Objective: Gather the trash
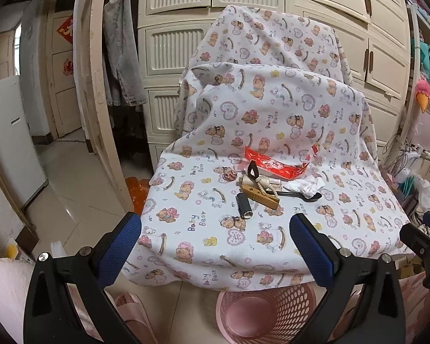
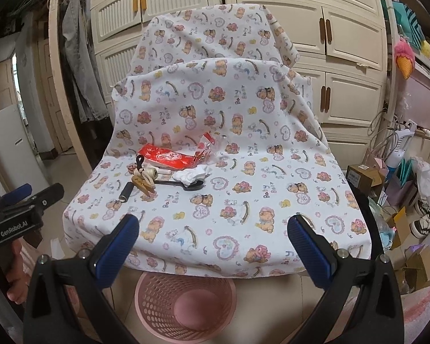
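While both tools hung short of the near edge, the bear-print sheet (image 2: 243, 189) draped over the chair took up most of the view, its front and right parts bare. The pink basket (image 2: 186, 309) stood on the floor just under the sheet's front hem, its mouth clear. The left gripper (image 1: 215, 246) and the right gripper (image 2: 213, 243) each had their blue fingers spread wide with nothing between them. The litter sat in a knot toward the back left of the seat: a red wrapper (image 2: 169, 157) (torn open at one end) lay furthest back, a crumpled tissue (image 2: 190, 176) just in front of it, touching a black spoon (image 2: 183, 185). Left of those lay a wooden clothespin (image 1: 261, 196) and a small dark tube (image 1: 243, 207), near each other.
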The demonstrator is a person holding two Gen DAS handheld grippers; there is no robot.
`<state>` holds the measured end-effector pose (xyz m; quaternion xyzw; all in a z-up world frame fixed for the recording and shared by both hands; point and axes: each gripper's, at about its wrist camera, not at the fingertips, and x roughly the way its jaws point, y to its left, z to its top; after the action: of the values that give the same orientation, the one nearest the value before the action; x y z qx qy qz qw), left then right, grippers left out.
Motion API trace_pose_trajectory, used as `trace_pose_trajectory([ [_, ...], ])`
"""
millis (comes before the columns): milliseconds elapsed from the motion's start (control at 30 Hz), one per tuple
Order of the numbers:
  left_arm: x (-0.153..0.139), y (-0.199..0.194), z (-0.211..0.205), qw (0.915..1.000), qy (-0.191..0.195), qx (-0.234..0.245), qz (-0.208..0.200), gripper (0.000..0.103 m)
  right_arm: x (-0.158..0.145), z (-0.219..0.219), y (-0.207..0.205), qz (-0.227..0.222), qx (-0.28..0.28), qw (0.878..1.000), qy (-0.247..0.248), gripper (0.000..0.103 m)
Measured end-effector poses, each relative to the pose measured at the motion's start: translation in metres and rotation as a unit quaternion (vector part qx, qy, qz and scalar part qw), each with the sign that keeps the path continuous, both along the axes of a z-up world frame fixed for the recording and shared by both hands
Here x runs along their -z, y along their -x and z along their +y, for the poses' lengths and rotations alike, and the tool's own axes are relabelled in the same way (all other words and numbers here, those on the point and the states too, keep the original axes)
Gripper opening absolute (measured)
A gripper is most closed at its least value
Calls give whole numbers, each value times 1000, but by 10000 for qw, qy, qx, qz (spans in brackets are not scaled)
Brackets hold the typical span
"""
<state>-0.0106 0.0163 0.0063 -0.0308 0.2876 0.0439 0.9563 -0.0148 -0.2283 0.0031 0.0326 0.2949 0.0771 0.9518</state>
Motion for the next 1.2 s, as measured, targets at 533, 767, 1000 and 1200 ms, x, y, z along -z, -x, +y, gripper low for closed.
trace_pose_trajectory([
  [533, 1, -6, 0, 9998, 167, 22, 125, 102, 0, 2, 0, 14, -95, 9999, 67, 103],
  [767, 0, -4, -2, 10000, 55, 18, 27, 102, -1, 4, 1, -41, -120, 9998, 134, 103],
  [1000, 1, -4, -3, 10000, 15, 25, 14, 102, -1, 3, 1, -51, -155, 9998, 101, 103],
  [1200, 1, -5, -2, 10000, 27, -1, -13, 102, -1, 6, 1, -31, -166, 9998, 99, 103],
])
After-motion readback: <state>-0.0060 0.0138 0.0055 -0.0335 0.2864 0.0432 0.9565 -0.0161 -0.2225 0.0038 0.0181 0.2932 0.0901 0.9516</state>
